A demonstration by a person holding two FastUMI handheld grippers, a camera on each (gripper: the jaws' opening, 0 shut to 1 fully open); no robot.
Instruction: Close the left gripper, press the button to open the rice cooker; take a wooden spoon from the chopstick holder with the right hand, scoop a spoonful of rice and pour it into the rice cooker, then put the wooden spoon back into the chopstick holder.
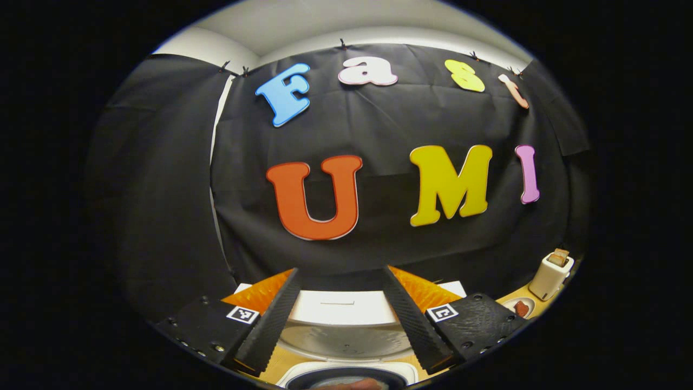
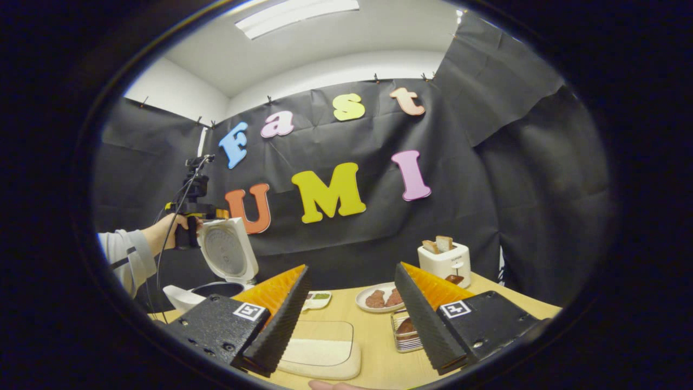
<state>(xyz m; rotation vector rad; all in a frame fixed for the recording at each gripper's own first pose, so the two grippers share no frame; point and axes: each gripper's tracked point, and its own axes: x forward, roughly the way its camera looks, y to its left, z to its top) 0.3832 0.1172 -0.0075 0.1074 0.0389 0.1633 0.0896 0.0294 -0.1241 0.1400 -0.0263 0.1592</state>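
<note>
Nearest the lens in the left gripper view, the left gripper (image 1: 343,319) has its two fingers spread apart and grasps nothing; between them lies the white rice cooker (image 1: 346,338), its lid raised and standing upright behind the dark inner pot at the lower edge. In the right gripper view the right gripper (image 2: 352,319) likewise has its fingers spread wide and is empty, poised over a pale rectangular board with rounded corners (image 2: 320,349) on the light wooden table (image 2: 379,357). The same rice cooker (image 2: 216,271) stands at the far left of that table, its round ribbed inner lid tilted back and the pot open; what the pot contains cannot be told. Behind the lid a person's hand (image 2: 165,230), in a grey sleeve, holds the other gripper's handle, from which a cable hangs. Farther out stand a small white dish with green contents (image 2: 316,299), a round white plate bearing two brown pieces of food (image 2: 379,298), a clear ribbed tray holding a brown item (image 2: 405,329), and a cream toaster with two slices of bread in its slots (image 2: 445,260). Black cloth encloses the booth, beneath a white ceiling with a strip light (image 2: 295,16).
</note>
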